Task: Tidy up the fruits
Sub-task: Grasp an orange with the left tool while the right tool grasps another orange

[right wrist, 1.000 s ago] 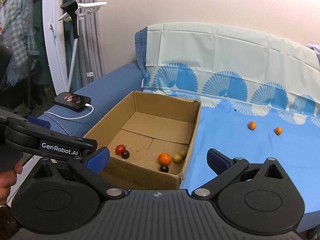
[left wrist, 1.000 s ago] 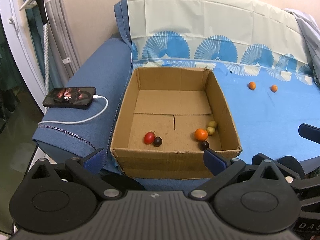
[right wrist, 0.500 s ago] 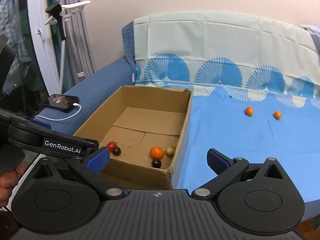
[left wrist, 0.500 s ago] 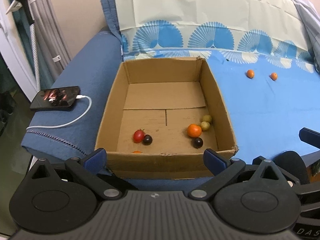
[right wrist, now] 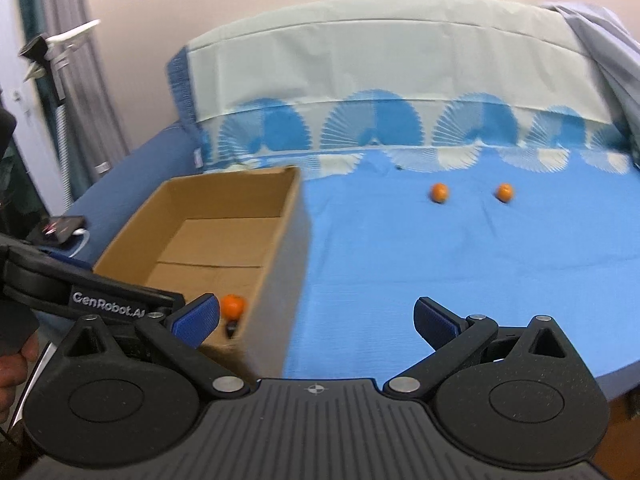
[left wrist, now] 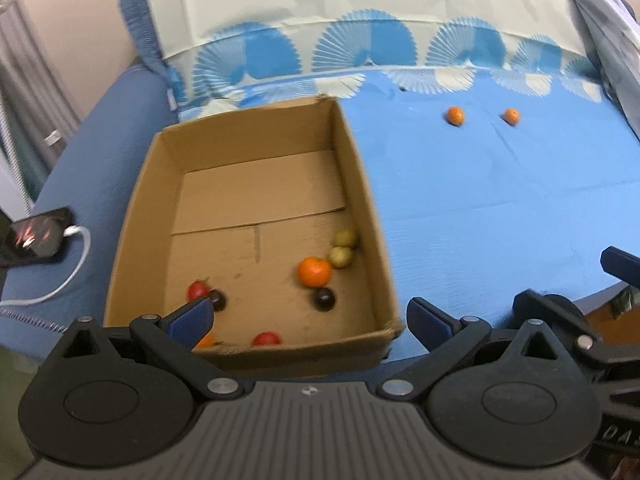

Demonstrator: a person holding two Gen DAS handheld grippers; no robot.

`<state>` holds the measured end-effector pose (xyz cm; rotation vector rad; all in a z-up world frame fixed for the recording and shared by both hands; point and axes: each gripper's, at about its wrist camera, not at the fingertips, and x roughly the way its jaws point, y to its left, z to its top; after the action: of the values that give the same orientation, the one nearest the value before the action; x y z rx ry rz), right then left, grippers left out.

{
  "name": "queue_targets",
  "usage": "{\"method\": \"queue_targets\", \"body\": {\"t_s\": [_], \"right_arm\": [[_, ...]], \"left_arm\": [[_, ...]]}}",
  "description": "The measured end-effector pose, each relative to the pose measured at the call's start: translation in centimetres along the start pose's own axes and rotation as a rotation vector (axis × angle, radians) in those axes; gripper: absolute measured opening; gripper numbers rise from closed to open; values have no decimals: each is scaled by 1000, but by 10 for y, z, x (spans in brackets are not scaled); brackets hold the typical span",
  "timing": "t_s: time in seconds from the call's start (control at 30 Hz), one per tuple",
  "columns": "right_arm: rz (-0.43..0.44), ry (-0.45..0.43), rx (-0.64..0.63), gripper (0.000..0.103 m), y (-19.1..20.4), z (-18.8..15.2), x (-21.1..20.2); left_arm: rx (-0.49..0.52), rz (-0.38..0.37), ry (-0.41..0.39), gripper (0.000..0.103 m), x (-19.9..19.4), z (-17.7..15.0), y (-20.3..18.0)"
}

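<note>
Viewpoint shift: over the last second both grippers have swung toward 3 o'clock. In the right wrist view the cardboard box point(right wrist: 224, 236) has slid to 9 o'clock, and the open blue sheet point(right wrist: 460, 280) now fills the centre. Both frames are motion-blurred, so the move appears to be in progress.

Left gripper point(left wrist: 308, 318): jaws spread wide, empty, above the box's near wall at 6 o'clock. Right gripper point(right wrist: 316, 320): jaws spread wide, empty, over the sheet.

Fruit in the box: orange point(left wrist: 315, 271), two green fruits point(left wrist: 343, 250), dark fruits point(left wrist: 324, 299), red fruits point(left wrist: 199, 290). Two small oranges point(right wrist: 439, 193) lie loose on the sheet at 12 to 1 o'clock, well apart from the box.

Assessment: the right gripper is probably being lined up on these last loose fruits; most sorting appears complete.
</note>
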<state>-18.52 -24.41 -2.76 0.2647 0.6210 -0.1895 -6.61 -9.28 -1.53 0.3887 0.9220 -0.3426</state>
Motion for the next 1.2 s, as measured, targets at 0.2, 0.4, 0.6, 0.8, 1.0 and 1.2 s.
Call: {"method": "queue_targets", "body": {"t_s": [0.2, 0.4, 0.6, 0.8, 1.0, 1.2], "right_arm": [[-79, 3, 72, 102, -50, 5, 20], [-183, -2, 133, 102, -111, 16, 50], [-293, -28, 177, 102, -180, 36, 93], [-364, -37, 217, 102, -248, 65, 175], [-393, -25, 184, 102, -290, 89, 265], [-398, 18, 154, 102, -323, 115, 367]], "left_arm": [[52, -22, 27, 103, 30, 27, -38], [88, -70, 38, 103, 72, 67, -81], [104, -118, -2, 103, 126, 129, -130], [104, -148, -59, 103, 205, 201, -180], [108, -173, -66, 103, 296, 252, -218], [83, -192, 17, 103, 370, 282, -236]]}}
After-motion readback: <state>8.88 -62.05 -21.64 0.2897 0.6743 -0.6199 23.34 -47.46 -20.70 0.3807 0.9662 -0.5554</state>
